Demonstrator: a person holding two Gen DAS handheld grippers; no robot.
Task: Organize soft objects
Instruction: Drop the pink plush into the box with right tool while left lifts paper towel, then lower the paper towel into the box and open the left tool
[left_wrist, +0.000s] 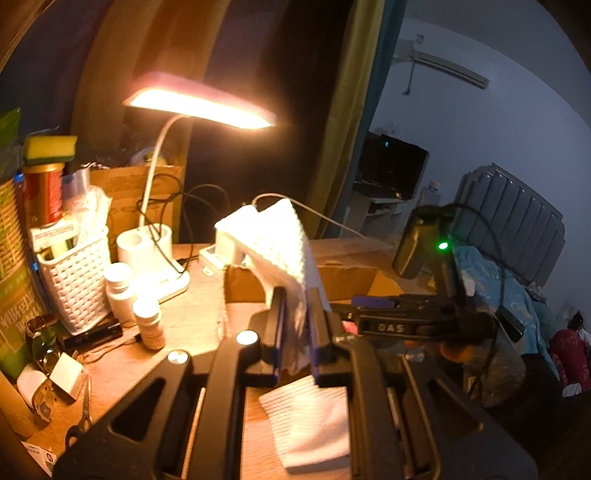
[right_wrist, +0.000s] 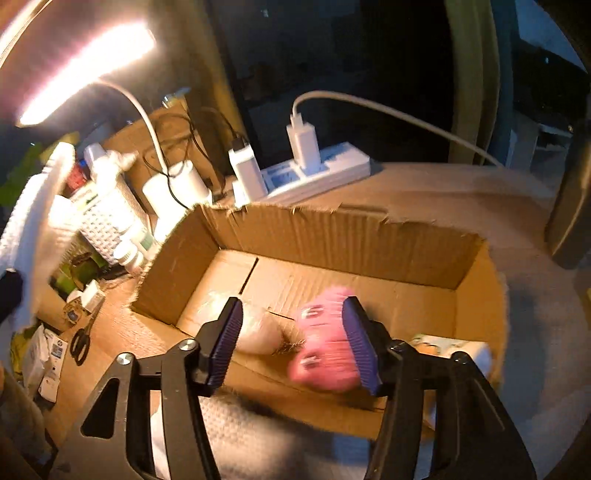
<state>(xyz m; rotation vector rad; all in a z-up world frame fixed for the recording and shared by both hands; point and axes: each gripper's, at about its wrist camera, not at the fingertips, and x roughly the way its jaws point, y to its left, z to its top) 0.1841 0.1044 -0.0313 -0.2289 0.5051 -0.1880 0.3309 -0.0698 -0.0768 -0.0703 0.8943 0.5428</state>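
**White cloth held up, pink thing in the box**

The left gripper (left_wrist: 295, 317) was clamped on a white knitted cloth (left_wrist: 275, 236), lifted above the desk (left_wrist: 122, 365). The right gripper (right_wrist: 291, 343) stood apart over the cardboard box (right_wrist: 332, 236), a pink soft item (right_wrist: 325, 350) between its pads, blurred.

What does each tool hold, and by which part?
Left tool: white knitted cloth, pinched at its lower edge. Right tool: open, holding nothing.
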